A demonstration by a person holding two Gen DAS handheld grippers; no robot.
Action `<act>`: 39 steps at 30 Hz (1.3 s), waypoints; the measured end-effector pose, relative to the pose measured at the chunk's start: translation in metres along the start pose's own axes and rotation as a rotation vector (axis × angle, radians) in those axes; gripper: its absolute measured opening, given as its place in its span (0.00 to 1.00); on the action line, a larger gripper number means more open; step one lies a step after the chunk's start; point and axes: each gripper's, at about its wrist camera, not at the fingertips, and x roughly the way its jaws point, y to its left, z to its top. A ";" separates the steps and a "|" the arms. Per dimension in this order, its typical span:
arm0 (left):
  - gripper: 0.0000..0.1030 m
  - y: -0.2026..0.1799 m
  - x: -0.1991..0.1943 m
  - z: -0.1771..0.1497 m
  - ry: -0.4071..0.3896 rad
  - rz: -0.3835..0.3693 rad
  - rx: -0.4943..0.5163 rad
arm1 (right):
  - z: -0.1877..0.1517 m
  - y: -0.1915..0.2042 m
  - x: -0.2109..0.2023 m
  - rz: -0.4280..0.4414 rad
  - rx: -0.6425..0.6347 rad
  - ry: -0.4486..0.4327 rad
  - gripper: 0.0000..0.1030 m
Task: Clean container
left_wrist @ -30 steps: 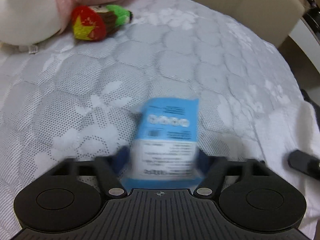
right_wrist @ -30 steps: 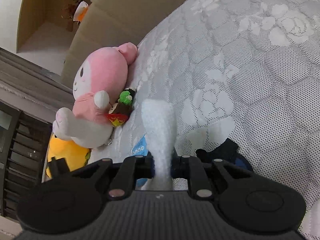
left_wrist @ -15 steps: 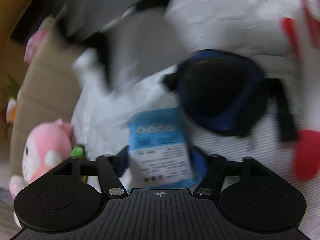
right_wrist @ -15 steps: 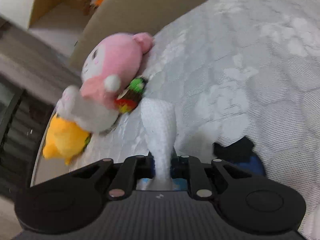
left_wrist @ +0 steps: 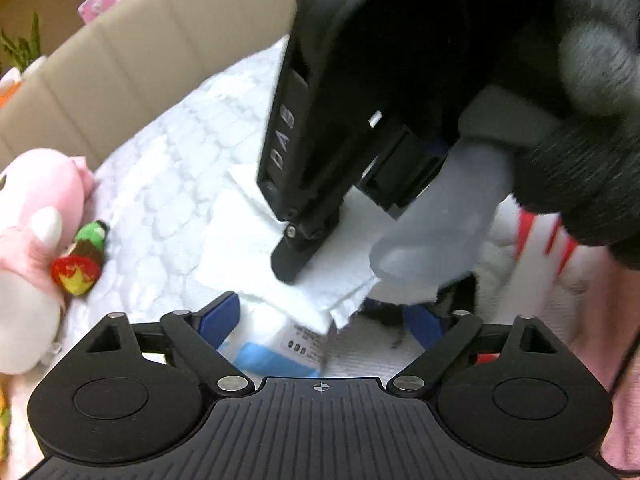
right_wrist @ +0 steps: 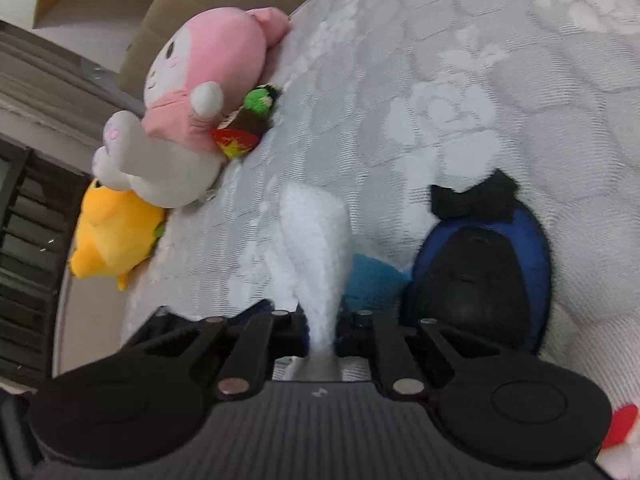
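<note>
A pale quilted bedspread (right_wrist: 460, 92) with a raised flower pattern covers the surface, a tan padded headboard (left_wrist: 132, 56) at its far edge. A pink plush toy (right_wrist: 208, 72) and a yellow one (right_wrist: 112, 236) lie at the left. The right gripper (right_wrist: 322, 320), pinched tight on a white cloth (right_wrist: 316, 240), crosses in front of the left gripper (left_wrist: 320, 320), whose jaws have just been opening; the blue-and-white container (left_wrist: 280, 346) lies loose between them, beside a dark blue pouch (right_wrist: 480, 264).
</note>
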 end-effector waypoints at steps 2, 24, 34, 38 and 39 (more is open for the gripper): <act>0.90 -0.005 -0.004 -0.002 -0.019 -0.012 0.016 | -0.004 -0.003 -0.006 -0.032 0.010 -0.018 0.10; 0.96 0.069 -0.043 -0.028 -0.030 -0.420 -0.578 | -0.016 0.011 -0.054 -0.420 -0.110 -0.204 0.18; 0.97 0.136 -0.030 -0.065 0.066 -0.276 -0.858 | -0.021 0.039 -0.050 -0.132 -0.090 -0.086 0.18; 0.97 0.118 -0.018 -0.056 0.171 -0.267 -0.771 | -0.029 0.039 -0.030 -0.271 -0.178 -0.056 0.17; 0.97 0.111 -0.018 -0.054 0.179 -0.265 -0.735 | -0.029 0.035 -0.030 -0.278 -0.169 -0.057 0.17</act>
